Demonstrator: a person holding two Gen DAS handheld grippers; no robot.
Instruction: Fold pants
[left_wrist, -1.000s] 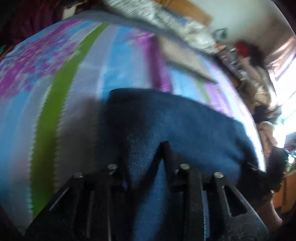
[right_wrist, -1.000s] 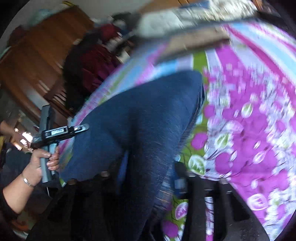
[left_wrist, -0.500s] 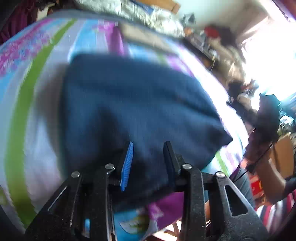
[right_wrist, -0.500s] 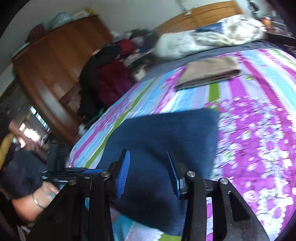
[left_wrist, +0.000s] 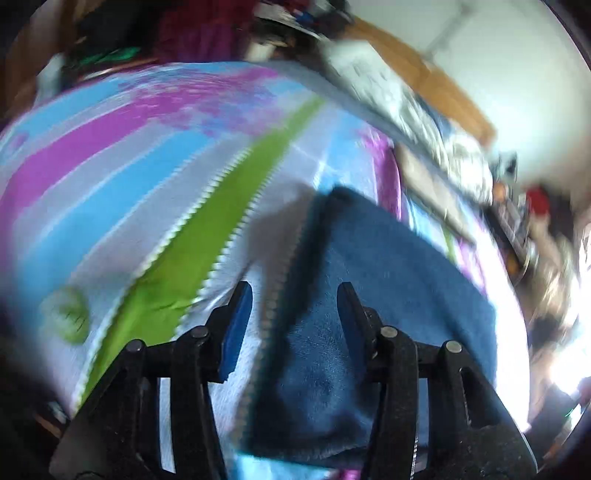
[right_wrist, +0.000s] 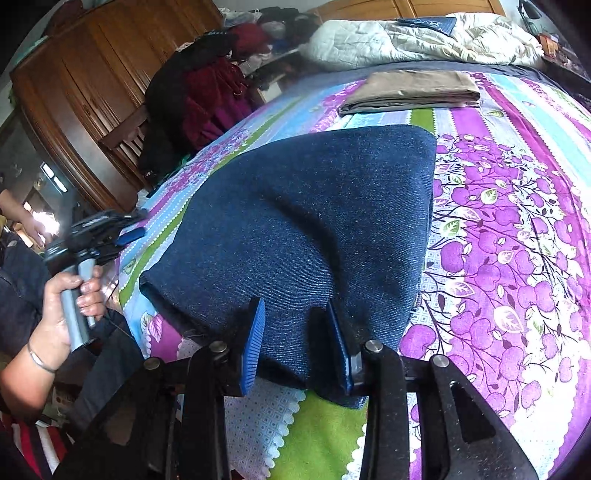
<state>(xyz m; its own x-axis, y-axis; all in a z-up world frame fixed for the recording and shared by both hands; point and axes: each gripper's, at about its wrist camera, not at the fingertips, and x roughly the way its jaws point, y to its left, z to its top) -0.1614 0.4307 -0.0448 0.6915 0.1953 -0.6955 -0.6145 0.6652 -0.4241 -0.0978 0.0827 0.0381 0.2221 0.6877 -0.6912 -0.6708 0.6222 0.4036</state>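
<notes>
The pants (right_wrist: 306, 229) lie folded flat on the bed (right_wrist: 517, 240), so my right hand-held gripper (right_wrist: 295, 343) and left hand-held gripper (left_wrist: 291, 314) both hang spread, gripping nothing.

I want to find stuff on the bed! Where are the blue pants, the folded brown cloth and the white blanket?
blue pants (right_wrist: 314, 229), right wrist view, middle of the folded top layer.
brown cloth (right_wrist: 410, 90), right wrist view, middle of its flat top.
white blanket (right_wrist: 406, 40), right wrist view, middle of the bunched heap.
</notes>
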